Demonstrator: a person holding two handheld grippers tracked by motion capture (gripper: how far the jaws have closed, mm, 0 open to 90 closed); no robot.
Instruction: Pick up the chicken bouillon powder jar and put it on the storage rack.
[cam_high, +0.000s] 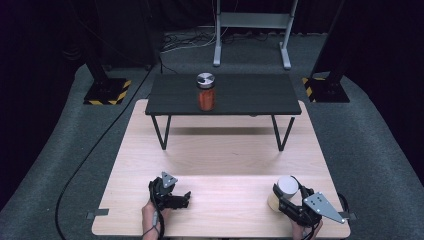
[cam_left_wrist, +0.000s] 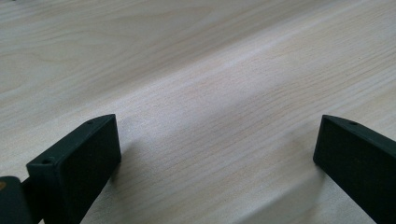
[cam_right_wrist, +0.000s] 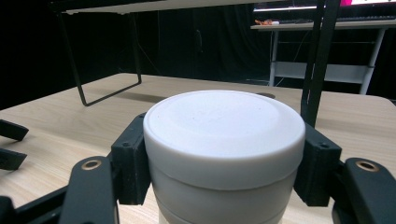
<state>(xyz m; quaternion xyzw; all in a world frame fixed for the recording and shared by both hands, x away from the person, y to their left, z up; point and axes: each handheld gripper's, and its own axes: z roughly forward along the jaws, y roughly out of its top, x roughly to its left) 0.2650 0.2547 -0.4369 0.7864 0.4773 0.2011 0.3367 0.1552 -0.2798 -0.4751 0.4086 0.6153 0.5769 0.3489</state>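
Black pads of the right hand-held gripper (cam_right_wrist: 224, 158) are pressing both sides of a white lidded jar (cam_right_wrist: 223, 140), which is standing near the table's (cam_high: 220, 155) near right corner. Near its near left corner, the left hand-held gripper (cam_left_wrist: 217, 158) is hovering with jaws spread wide apart, gripping nothing.

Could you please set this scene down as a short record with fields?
held thing: white container, upright on the wooden table
right gripper: shut on the container, one jaw pressing each side below its lid
left gripper: open, nothing between its jaws, low over bare wood
raised shelf: small black table at the far end
on the shelf: orange jar with a grey lid
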